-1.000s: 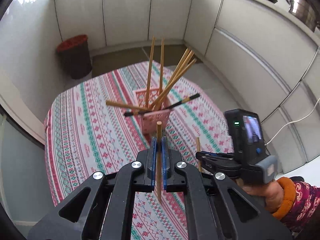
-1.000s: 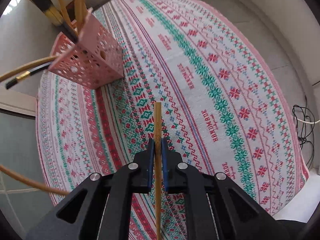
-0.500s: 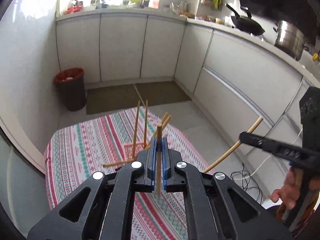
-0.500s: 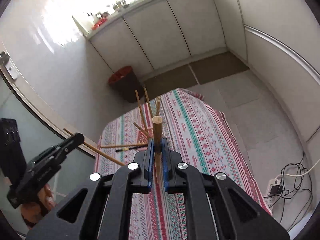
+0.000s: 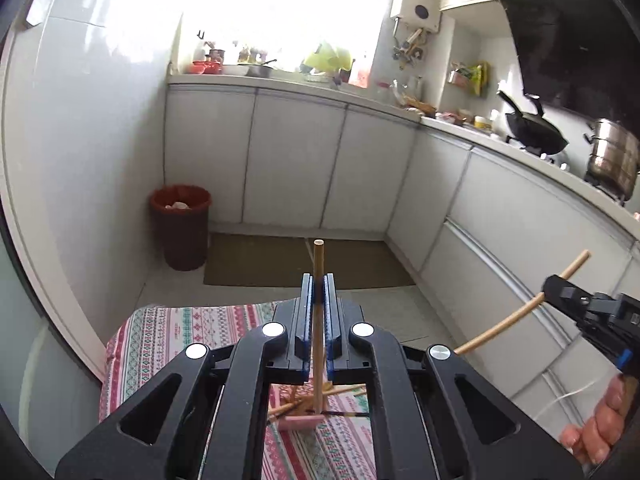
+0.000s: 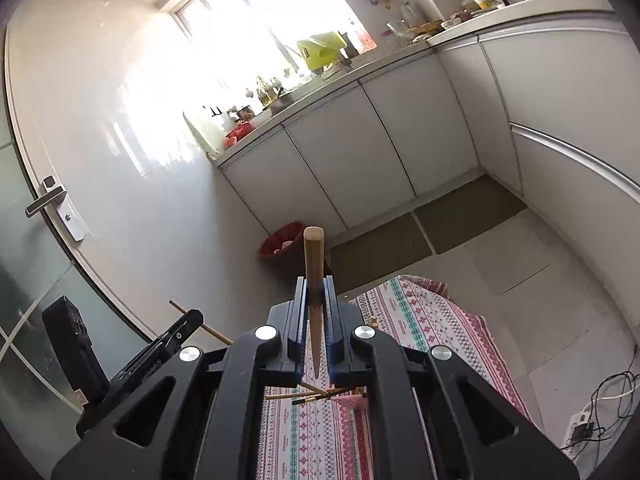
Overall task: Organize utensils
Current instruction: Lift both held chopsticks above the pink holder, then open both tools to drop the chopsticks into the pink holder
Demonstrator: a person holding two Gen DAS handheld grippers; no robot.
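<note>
Room: kitchen with white cabinets (image 5: 296, 160) along two walls, bright window above the counter; red bin (image 5: 181, 226) on the floor by the left wall; wok (image 5: 534, 130) and steel pot (image 5: 612, 158) on the right-hand counter.
Surface: table under a patterned red, green and white cloth (image 5: 168, 340), low in both views.
Left gripper (image 5: 318, 300): jaws closed on a wooden chopstick (image 5: 318, 280); stick runs along the gap between the fingers, blunt end past the tips, other end reaching back under the body.
Right gripper (image 6: 316, 300): jaws closed on a second chopstick (image 6: 314, 264); thick round end forward of the tips, thin end pointing back between the fingers.
Cross view: right gripper appears at the right edge of the left wrist view (image 5: 588, 312), its chopstick (image 5: 520, 308) slanting across it; hand (image 5: 596, 428) visible below.
Pink holder (image 5: 301, 423): on the cloth below the left gripper, seen through the frame opening; several chopsticks (image 5: 316, 396) lean out of it; one dark stick (image 5: 344, 414) among them.
Height: both grippers well above the table, pointing across the room.
</note>
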